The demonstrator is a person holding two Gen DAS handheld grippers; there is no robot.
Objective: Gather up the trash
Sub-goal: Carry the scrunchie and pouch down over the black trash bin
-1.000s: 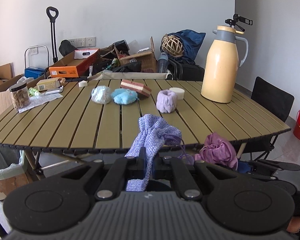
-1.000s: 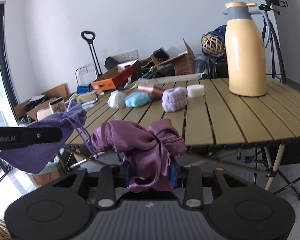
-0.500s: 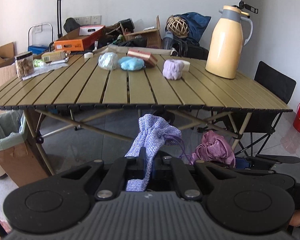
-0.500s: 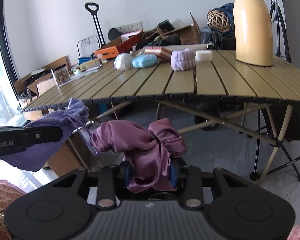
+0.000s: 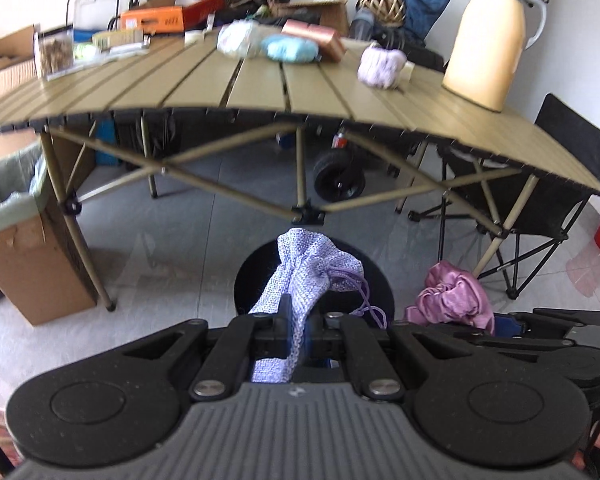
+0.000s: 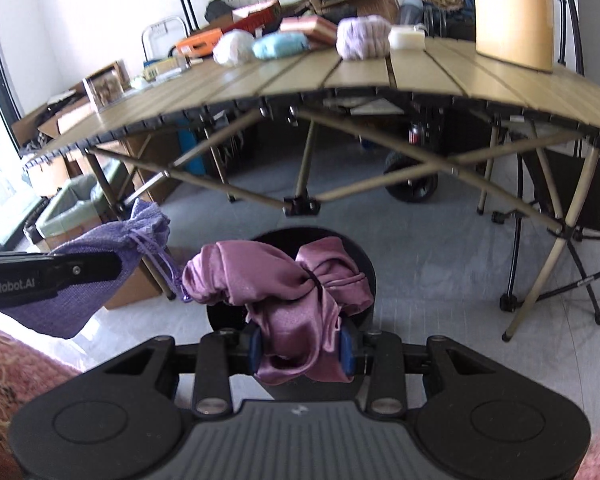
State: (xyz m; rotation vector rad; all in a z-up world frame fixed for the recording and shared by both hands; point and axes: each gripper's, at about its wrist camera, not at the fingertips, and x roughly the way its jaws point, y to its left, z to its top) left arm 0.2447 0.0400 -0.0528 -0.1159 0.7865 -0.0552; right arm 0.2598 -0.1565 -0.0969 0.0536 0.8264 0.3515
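**Both grippers clamped on cloth pouches above a round black bin**

My left gripper (image 5: 296, 334) is pinched fully together on a lavender woven drawstring pouch (image 5: 308, 276); the fabric is squeezed thin between the fingers and the pouch's gathered mouth stands up past the tips, its purple cord dangling to the right. My right gripper (image 6: 302, 346) is clenched on a crumpled purple satin pouch (image 6: 288, 280), with the blue pads (image 6: 346, 350) pressing into a thicker wad of cloth, so its fingers stand a little apart.

Directly beyond both pouches, on the grey tiled floor, is a round black bin (image 5: 252, 276), seen from above; each pouch hangs in front of its opening in that gripper's own view. The two grippers are near each other, side by side.

Further off stands the folding slat table (image 5: 260, 88), seen from below its edge, with crossed legs underneath. On it lie a white bundle (image 5: 238, 38), a blue bundle (image 5: 288, 48), a pale purple bundle (image 5: 380, 66) and a yellow thermos jug (image 5: 490, 36). A cardboard box lined with a green bag (image 5: 12, 216) sits by the table's left leg, and a black folding chair (image 5: 556, 184) stands to the right.
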